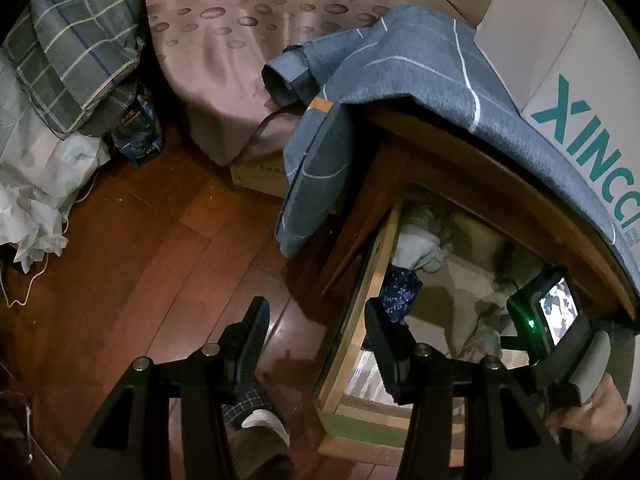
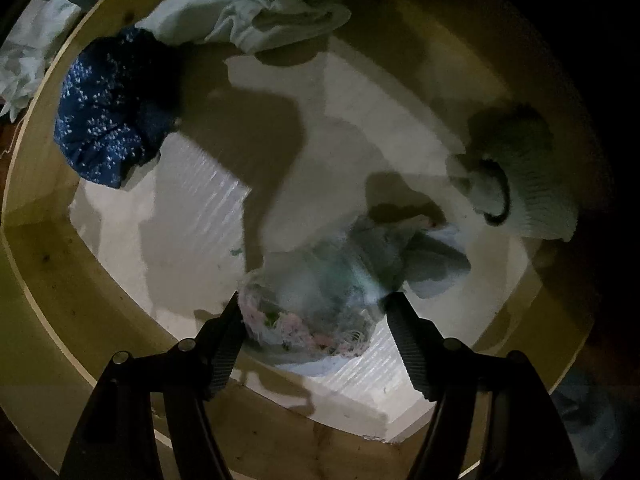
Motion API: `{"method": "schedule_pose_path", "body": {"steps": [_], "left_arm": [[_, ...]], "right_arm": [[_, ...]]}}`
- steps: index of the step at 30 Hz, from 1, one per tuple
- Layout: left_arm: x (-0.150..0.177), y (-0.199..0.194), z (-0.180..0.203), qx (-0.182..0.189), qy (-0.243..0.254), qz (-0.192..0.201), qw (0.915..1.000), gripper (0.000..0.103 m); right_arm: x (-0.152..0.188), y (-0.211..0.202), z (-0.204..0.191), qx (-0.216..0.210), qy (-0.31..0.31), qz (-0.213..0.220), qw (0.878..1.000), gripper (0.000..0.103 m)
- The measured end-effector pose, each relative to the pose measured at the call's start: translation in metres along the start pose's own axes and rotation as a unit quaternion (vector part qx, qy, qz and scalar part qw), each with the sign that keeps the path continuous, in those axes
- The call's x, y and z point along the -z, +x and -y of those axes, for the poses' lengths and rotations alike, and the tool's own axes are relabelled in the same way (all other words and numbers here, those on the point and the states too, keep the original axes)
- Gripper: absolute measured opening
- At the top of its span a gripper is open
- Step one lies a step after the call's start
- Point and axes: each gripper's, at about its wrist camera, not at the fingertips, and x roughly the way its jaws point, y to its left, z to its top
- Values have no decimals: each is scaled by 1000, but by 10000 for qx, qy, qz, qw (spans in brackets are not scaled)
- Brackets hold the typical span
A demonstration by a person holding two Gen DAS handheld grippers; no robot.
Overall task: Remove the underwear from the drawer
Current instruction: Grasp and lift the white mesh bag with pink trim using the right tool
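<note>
Navy white-speckled underwear (image 2: 110, 120), floral bundle (image 2: 308, 320)

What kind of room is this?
Most likely a bedroom: a bed with a leaf-patterned sheet stands on the wooden floor, and beside it a wooden drawer is open with bundled underwear and other clothes inside.

Both wrist views look down; share drawer (image 1: 360, 296)

Inside one open drawer (image 2: 48, 264) lie four bundled garments: one floral bundle (image 2: 316, 300) between the jaws, one navy dotted bundle (image 2: 108, 120) far left of them, two pale bundles (image 2: 248, 12) beyond.
</note>
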Motion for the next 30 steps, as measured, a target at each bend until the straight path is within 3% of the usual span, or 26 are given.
{"method": "schedule_pose_path", "body": {"steps": [3,9,13,23,27,30], "left_arm": [[1,3,1,-1,33,-54,10000,51],[2,8,4,-31,80,-105,9999,51],[2,9,5,-55,108,-132,9998,51],[4,13,11,-106,227,-199,9995,51],[6,15,14,-58,281,-256,9993,51],[7,20,18,85,365,-401,9985,51]], "right_arm": [[1,6,3,-66,-45,-59,10000,60],[9,9,18,-390,51,-138,9991,38],[14,8,23,-431,124,-198,9988,33],[41,2,35,-565,362,-251,9974,29],[58,-10,49,-837,885,25,9926,29],[75,-23,64,-1191,1449,398,9815,29]]}}
